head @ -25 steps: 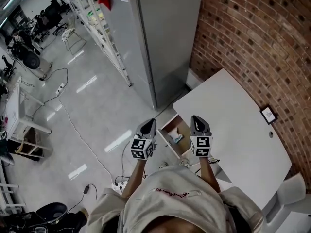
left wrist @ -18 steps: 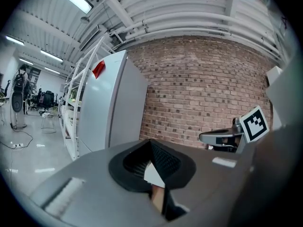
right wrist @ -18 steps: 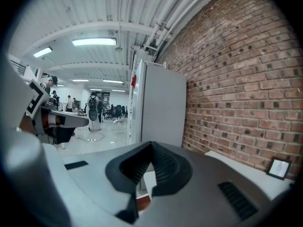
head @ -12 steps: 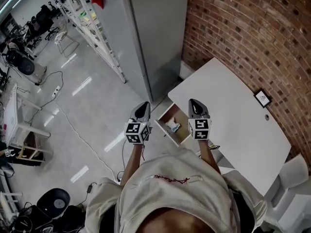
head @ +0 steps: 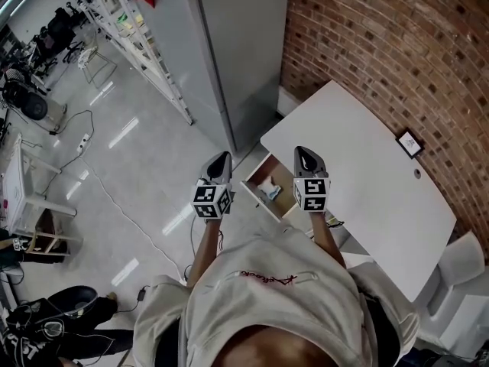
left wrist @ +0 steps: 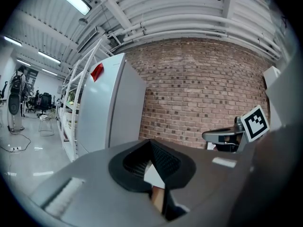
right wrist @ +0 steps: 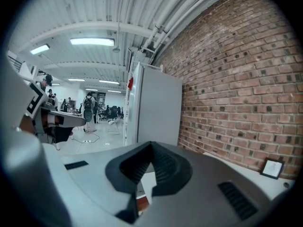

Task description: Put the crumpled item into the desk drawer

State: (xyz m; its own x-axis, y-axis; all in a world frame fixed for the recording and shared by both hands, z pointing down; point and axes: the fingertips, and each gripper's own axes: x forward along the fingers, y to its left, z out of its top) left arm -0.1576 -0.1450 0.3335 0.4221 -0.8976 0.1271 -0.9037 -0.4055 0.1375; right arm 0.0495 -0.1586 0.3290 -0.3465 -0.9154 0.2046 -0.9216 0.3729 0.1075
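In the head view a white desk [head: 367, 182] stands against a brick wall, and its wooden drawer [head: 258, 176] is pulled open toward the floor side. A pale crumpled item [head: 270, 191] lies inside the drawer. My left gripper [head: 221, 157] hovers left of the drawer over the floor, jaws together and empty. My right gripper [head: 303, 152] hovers at the drawer's right edge over the desk front, also shut and empty. In the left gripper view the left gripper [left wrist: 150, 142] points at the brick wall. The right gripper [right wrist: 151, 144] faces the wall and a grey cabinet.
A tall grey cabinet [head: 229, 52] stands just beyond the desk's left end. A small framed picture [head: 408, 142] sits on the desk near the brick wall [head: 397, 44]. A white chair [head: 458, 281] is at the lower right. Shelving [head: 137, 29] and floor cables [head: 130, 220] lie to the left.
The whole head view has shifted, so desk and drawer sit higher and further left. Both grippers stay shut on either side of the open drawer, a little higher than before.
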